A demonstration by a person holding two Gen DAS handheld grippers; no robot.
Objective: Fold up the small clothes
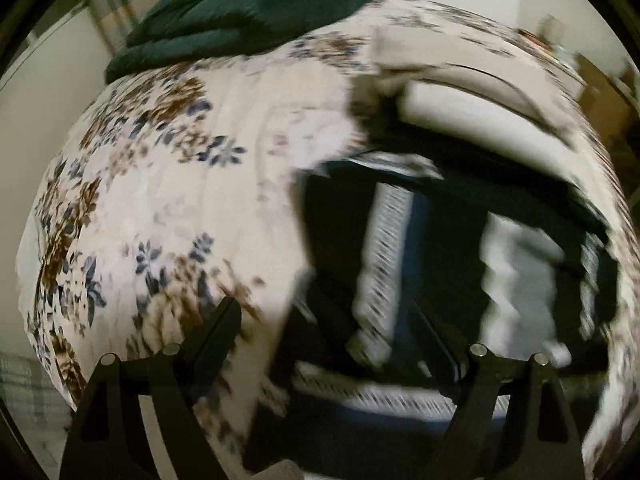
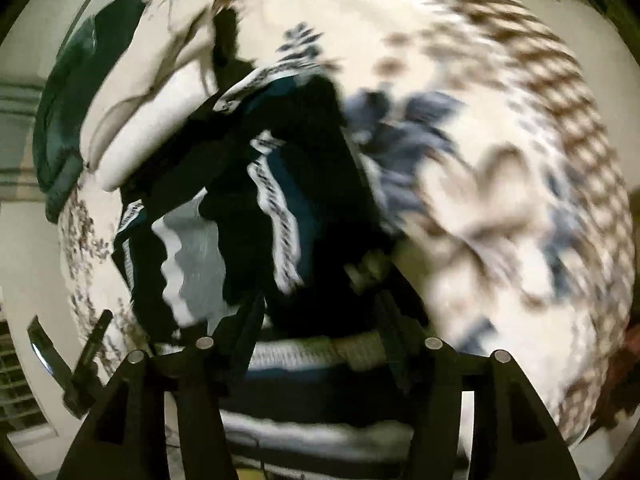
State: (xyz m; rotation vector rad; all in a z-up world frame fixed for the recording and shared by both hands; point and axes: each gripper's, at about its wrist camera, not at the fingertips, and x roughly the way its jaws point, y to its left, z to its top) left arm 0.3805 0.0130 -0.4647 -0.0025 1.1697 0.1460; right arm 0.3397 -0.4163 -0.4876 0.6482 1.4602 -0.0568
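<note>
A dark garment with white patterned stripes [image 1: 400, 256] lies on a floral bedspread [image 1: 160, 184], blurred by motion. My left gripper [image 1: 324, 316] hovers over its left edge with fingers spread wide; nothing is held between them. In the right wrist view the same dark garment [image 2: 312, 168] lies in front of my right gripper [image 2: 320, 304]. Its fingers [image 2: 248, 320] stand apart with the garment's striped edge [image 2: 312, 350] lying between them; blur hides whether they pinch it.
A folded dark green garment [image 1: 240, 12] lies at the bed's far end. A white folded garment [image 1: 472, 116] lies beyond the dark one, also in the right wrist view [image 2: 160, 96]. The bed edge and floor [image 1: 28, 392] are at left.
</note>
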